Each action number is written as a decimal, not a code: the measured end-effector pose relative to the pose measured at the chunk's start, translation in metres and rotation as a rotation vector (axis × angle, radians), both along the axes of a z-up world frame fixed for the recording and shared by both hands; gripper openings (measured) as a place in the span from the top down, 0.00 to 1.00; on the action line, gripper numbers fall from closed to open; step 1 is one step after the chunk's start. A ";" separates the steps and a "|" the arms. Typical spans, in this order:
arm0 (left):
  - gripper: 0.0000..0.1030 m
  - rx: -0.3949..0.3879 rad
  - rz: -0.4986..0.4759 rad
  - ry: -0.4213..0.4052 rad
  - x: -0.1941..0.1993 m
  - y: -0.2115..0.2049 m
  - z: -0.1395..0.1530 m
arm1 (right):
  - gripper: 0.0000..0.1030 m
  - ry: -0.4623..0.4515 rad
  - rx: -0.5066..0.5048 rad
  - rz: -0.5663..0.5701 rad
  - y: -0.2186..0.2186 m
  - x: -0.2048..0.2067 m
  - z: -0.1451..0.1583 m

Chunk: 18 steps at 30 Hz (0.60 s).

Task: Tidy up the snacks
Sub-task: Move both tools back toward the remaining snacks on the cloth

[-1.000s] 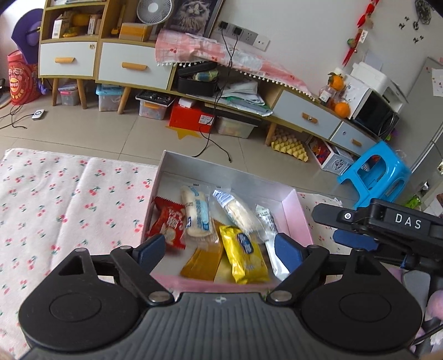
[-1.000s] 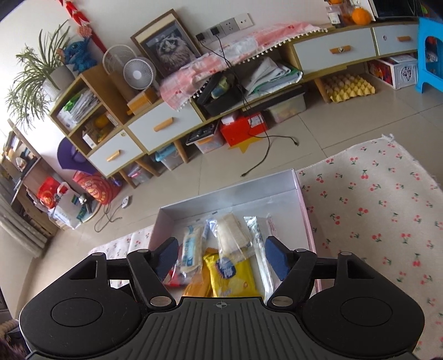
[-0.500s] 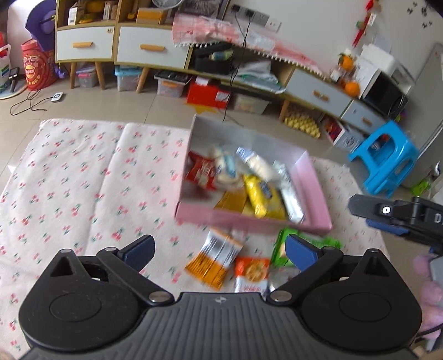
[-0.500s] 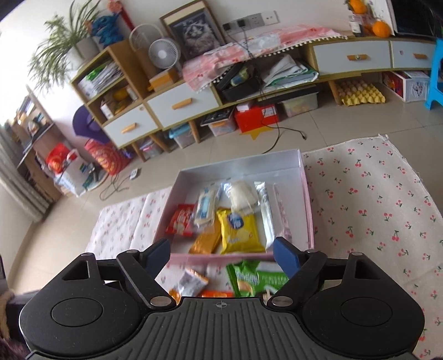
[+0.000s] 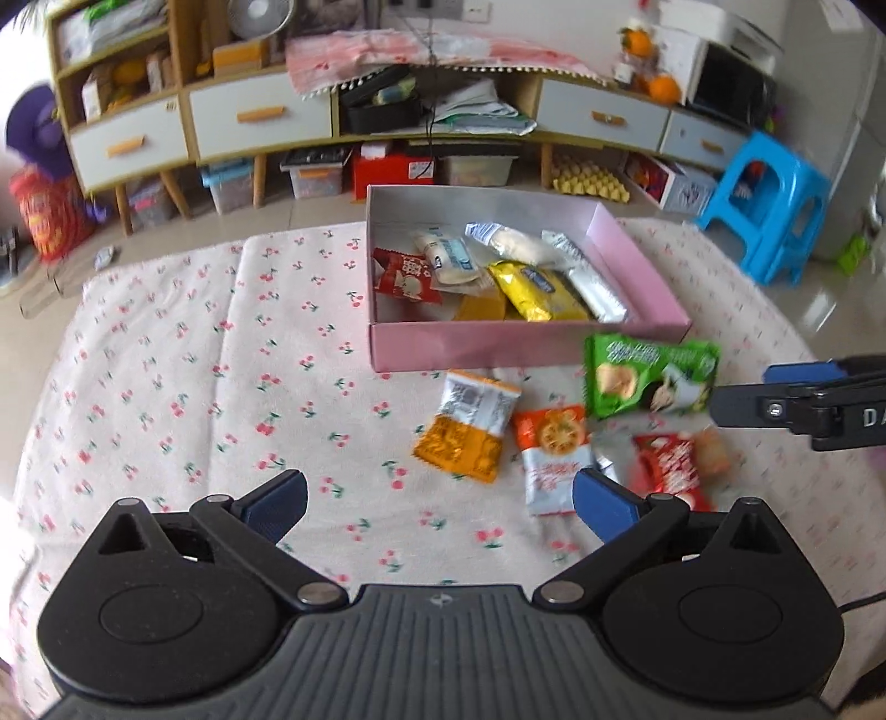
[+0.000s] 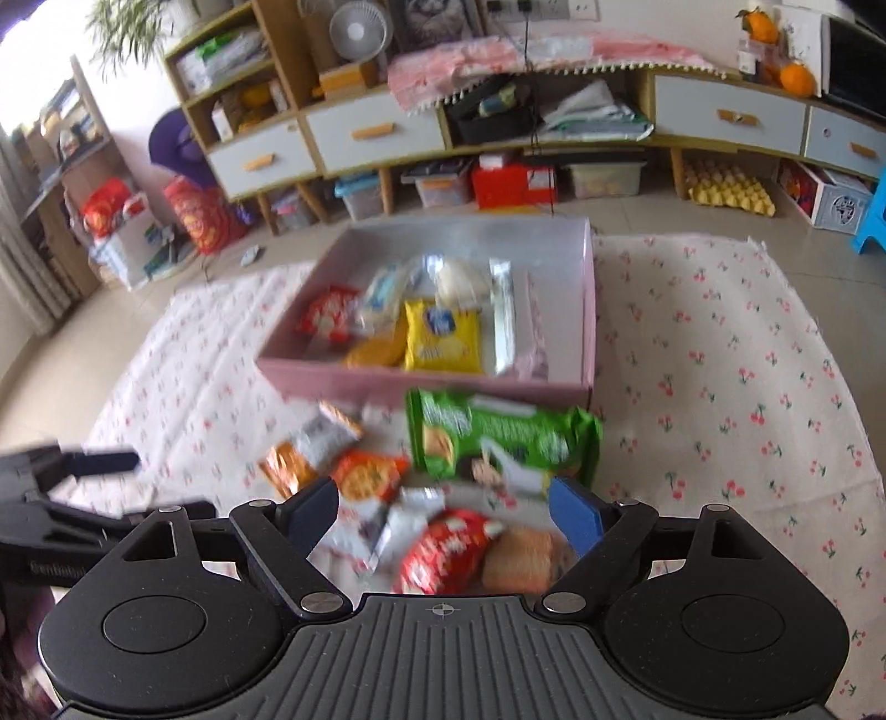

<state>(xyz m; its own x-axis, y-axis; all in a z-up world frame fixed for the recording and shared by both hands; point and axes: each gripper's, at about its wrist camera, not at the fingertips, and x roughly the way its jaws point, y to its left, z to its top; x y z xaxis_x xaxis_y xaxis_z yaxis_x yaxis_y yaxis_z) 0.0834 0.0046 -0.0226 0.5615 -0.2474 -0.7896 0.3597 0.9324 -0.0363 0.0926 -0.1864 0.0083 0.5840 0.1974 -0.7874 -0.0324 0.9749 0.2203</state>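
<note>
Tiled floor (image 5: 310,219), pale. Long wooden sideboard (image 5: 266,119) with white drawers along the white wall. Blue plastic stool (image 5: 767,205) at right. Desk fan (image 6: 353,30) on top; daylight from left.

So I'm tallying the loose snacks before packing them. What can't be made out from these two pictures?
- Red packet, left wrist view: part hidden behind that gripper's finger; blurred.
- Same red packet, right wrist view: lower end cut off by the gripper body.
- Silver wrapper, right wrist view: motion blur, label unreadable.
- Pink box, both views: lower snacks covered by upper ones, so no count.
- Print on all packets: too small.
</note>
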 end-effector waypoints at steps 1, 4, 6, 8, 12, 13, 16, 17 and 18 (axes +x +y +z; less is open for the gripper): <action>0.01 0.012 0.000 -0.010 0.000 0.001 -0.002 | 0.17 0.008 -0.013 0.000 -0.001 -0.002 -0.004; 0.01 0.021 0.009 -0.031 0.001 0.001 -0.007 | 0.17 0.025 -0.053 -0.006 -0.005 -0.004 -0.014; 0.01 0.030 0.010 -0.033 0.004 0.000 -0.012 | 0.17 0.034 -0.067 -0.017 -0.009 -0.003 -0.019; 0.01 0.026 0.010 -0.020 0.008 -0.002 -0.019 | 0.17 0.036 -0.081 -0.028 -0.012 -0.003 -0.023; 0.02 -0.007 0.019 0.012 0.015 -0.003 -0.030 | 0.17 0.020 -0.106 -0.037 -0.017 0.000 -0.027; 0.02 -0.010 0.022 0.010 0.015 -0.004 -0.031 | 0.17 0.013 -0.113 -0.036 -0.017 0.000 -0.027; 0.04 -0.010 0.025 0.000 0.017 -0.006 -0.034 | 0.17 0.003 -0.139 -0.019 -0.018 0.004 -0.032; 0.06 -0.008 0.024 -0.001 0.017 -0.007 -0.035 | 0.17 0.004 -0.145 -0.012 -0.019 0.006 -0.034; 0.07 -0.005 0.024 -0.001 0.018 -0.008 -0.036 | 0.17 0.005 -0.146 -0.008 -0.019 0.008 -0.036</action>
<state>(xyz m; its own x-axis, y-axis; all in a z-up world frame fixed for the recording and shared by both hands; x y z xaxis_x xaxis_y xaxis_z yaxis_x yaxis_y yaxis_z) 0.1018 -0.0038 -0.0589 0.5678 -0.2382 -0.7880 0.3376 0.9404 -0.0411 0.1010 -0.2058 -0.0278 0.5807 0.0758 -0.8106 -0.0241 0.9968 0.0760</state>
